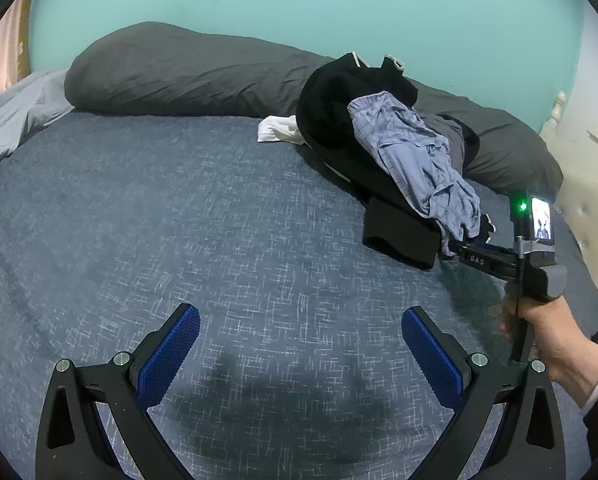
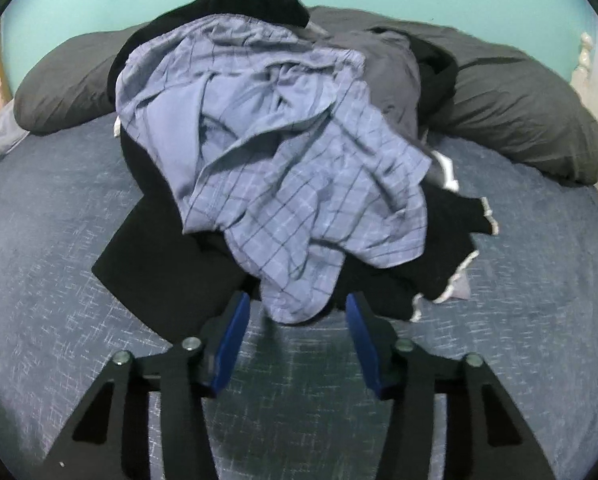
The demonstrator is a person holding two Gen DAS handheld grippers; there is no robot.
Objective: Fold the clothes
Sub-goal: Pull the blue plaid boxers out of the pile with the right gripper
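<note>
Plaid hem hanging just ahead of the right tongs

Checked blue garment [image 2: 275,168] draped over the black clothes [image 2: 159,248] at the bed's [image 2: 59,280] far right, long axis running far to near; lowest fold between the half-open pads of the right gripper [image 2: 295,316], not yet pinched. Left gripper [image 1: 299,344] wide, empty, well apart to the left

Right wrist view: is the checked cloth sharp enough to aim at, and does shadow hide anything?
Right wrist view: checked cloth slightly motion-blurred, hem still readable; black garments show no detail. Left wrist view: sharper, claw shadow on the bedspread, fisheye bending the edges.
</note>
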